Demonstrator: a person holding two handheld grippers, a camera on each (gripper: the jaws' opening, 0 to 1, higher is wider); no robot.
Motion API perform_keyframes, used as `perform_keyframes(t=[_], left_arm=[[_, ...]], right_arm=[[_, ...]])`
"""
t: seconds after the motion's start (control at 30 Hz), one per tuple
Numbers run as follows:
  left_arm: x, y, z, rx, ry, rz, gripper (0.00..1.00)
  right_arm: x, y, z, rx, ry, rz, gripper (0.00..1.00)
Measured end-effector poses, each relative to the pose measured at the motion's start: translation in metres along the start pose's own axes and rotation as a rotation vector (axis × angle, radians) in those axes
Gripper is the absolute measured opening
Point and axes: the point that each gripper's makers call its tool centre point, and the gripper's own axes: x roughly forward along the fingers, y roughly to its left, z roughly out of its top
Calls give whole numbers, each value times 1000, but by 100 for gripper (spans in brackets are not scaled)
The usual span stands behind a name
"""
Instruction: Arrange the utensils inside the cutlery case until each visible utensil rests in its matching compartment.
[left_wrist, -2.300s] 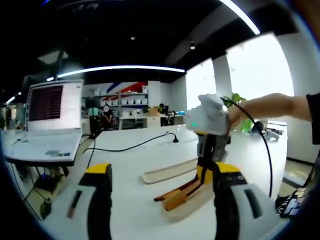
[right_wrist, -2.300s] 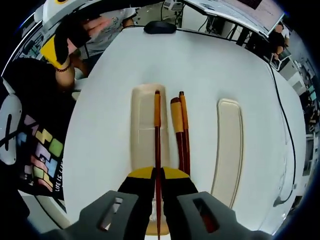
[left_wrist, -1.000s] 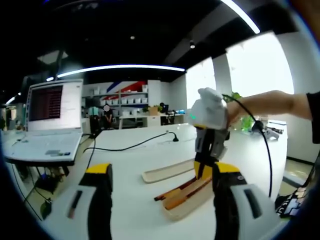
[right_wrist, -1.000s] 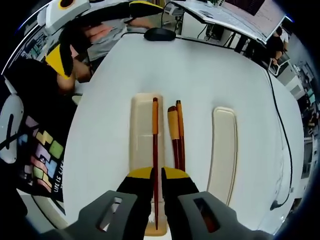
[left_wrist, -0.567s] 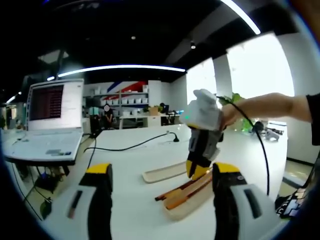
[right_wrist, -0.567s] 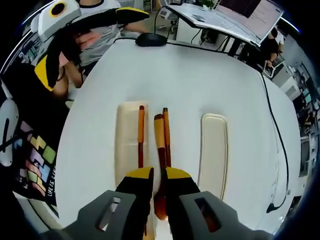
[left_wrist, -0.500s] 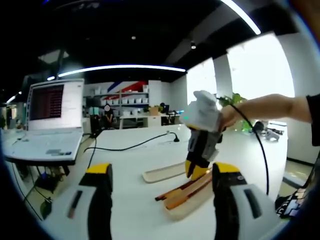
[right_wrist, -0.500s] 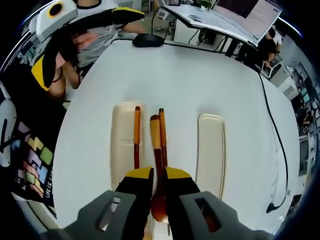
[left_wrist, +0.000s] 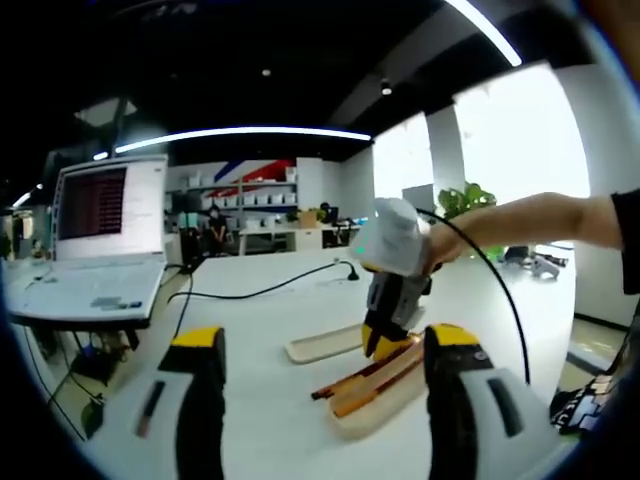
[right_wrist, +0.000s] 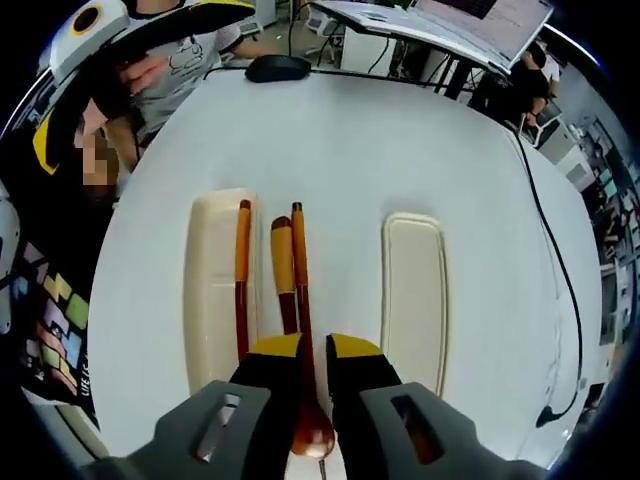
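Right gripper view, left to right. The cream cutlery case (right_wrist: 212, 290) lies open on the white table (right_wrist: 400, 140). One chopstick (right_wrist: 241, 275) rests in it along its right edge. Just beside the case, on the bare table, lie the wooden spoon (right_wrist: 284, 280), bowl end between my jaws, and a second chopstick (right_wrist: 298, 270), close alongside each other. Well to the right lies the case lid (right_wrist: 414, 300), apart from everything.

My right gripper (right_wrist: 305, 352) hangs over the spoon's bowl end with the jaws a narrow gap apart. I see nothing clamped in them, though from this angle I cannot tell whether the tips touch the spoon.

Left gripper view: my left gripper (left_wrist: 315, 350) is idle at the table edge, jaws wide apart and empty, looking across at the right gripper (left_wrist: 385, 345) above the case (left_wrist: 385, 400).

Judgement: one utensil placed, two outstanding. The step in hand looks like fetching the next piece. Next move calls for settling on one shaft only, since spoon and chopstick lie close enough to be pinched together, then lifting and shifting it left into the case.
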Motion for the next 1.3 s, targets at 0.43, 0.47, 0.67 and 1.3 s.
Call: perform_keyframes(t=[0.43, 0.47, 0.67, 1.3], left_arm=[[0, 1, -1, -1, 3, 3, 86], [0, 1, -1, -1, 3, 3, 86], [0, 1, -1, 0, 4, 3, 86], [0, 2, 2, 20, -10, 8, 85]], right_arm=[[6, 1, -2, -29, 26, 8, 9], [6, 1, -2, -32, 27, 10, 9], [6, -1, 1, -48, 35, 20, 9], [10, 4, 3, -298, 158, 63, 7]])
